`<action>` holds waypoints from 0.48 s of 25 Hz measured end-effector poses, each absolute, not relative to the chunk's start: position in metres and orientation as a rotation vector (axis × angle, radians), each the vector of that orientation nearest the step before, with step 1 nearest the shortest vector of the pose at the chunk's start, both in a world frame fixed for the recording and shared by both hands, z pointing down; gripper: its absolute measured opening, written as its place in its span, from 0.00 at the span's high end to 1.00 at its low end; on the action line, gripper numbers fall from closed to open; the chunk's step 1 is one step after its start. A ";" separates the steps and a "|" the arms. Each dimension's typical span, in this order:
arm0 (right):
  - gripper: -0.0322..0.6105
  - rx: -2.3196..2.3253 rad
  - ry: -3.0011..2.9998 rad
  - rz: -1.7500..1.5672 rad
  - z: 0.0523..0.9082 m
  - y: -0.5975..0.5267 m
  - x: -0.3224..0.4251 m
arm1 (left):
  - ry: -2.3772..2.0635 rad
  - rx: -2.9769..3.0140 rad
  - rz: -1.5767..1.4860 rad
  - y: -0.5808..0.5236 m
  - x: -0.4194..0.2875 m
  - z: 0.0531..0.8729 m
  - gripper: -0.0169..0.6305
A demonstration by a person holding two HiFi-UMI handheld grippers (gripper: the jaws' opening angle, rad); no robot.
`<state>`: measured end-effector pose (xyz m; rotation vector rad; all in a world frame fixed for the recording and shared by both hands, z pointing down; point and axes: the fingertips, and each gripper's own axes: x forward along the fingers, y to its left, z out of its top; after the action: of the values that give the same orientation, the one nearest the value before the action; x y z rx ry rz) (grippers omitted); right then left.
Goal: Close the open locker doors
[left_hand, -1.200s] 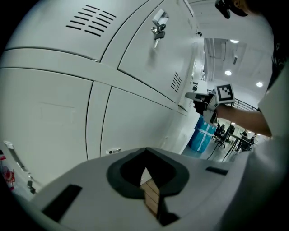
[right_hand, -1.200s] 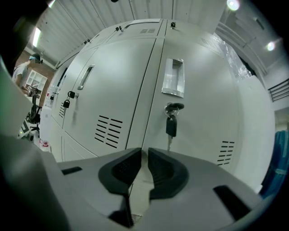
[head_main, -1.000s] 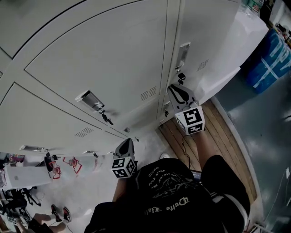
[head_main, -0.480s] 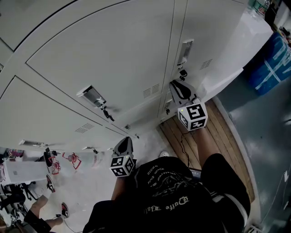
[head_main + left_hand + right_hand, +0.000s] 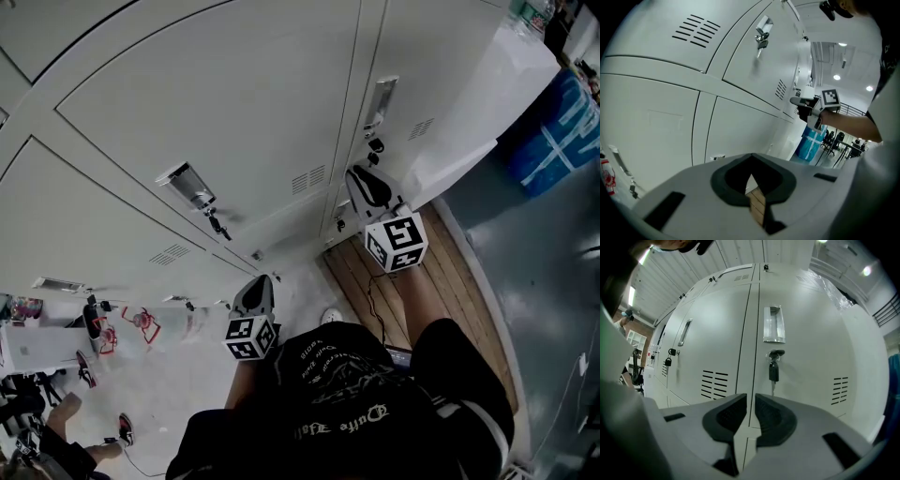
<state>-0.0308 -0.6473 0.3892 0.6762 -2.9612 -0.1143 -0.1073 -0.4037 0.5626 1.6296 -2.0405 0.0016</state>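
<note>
White locker doors fill the head view, and every door I see lies flush. My right gripper (image 5: 360, 178) hovers close to the rightmost door (image 5: 441, 66), just below its recessed handle (image 5: 380, 101) and hanging key (image 5: 375, 145). In the right gripper view the handle (image 5: 772, 324) and key (image 5: 774, 366) sit straight ahead, above the right gripper (image 5: 751, 397), whose jaws stand a narrow slit apart with nothing between them. My left gripper (image 5: 260, 283) hangs lower, off the lower lockers; in its own view the left gripper (image 5: 752, 157) has its jaw tips together, holding nothing.
A wooden floor strip (image 5: 441, 272) with a black cable runs along the locker base. A blue bag (image 5: 558, 122) stands at the far right. A neighbouring door carries a handle (image 5: 187, 186) and key. Red items (image 5: 141, 323), a white box (image 5: 37, 342) and a person's feet lie lower left.
The right gripper stays close to the rightmost door by its key. The left gripper has drifted slightly left. A person at the lower left has walked on.
</note>
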 end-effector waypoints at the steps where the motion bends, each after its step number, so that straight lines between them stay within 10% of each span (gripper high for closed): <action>1: 0.88 0.683 -2.962 -0.108 0.390 -0.645 -0.030 | -2.044 1.629 -0.007 -0.403 -0.107 0.561 0.96; 12: 0.88 0.792 -2.930 -0.017 0.415 -0.591 -0.020 | -2.057 1.676 -0.053 -0.377 -0.114 0.536 0.96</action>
<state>-0.0205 -0.5908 0.4154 0.7925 -2.9305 -0.0167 -0.1144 -0.3765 0.5365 1.6765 -2.0571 -0.0526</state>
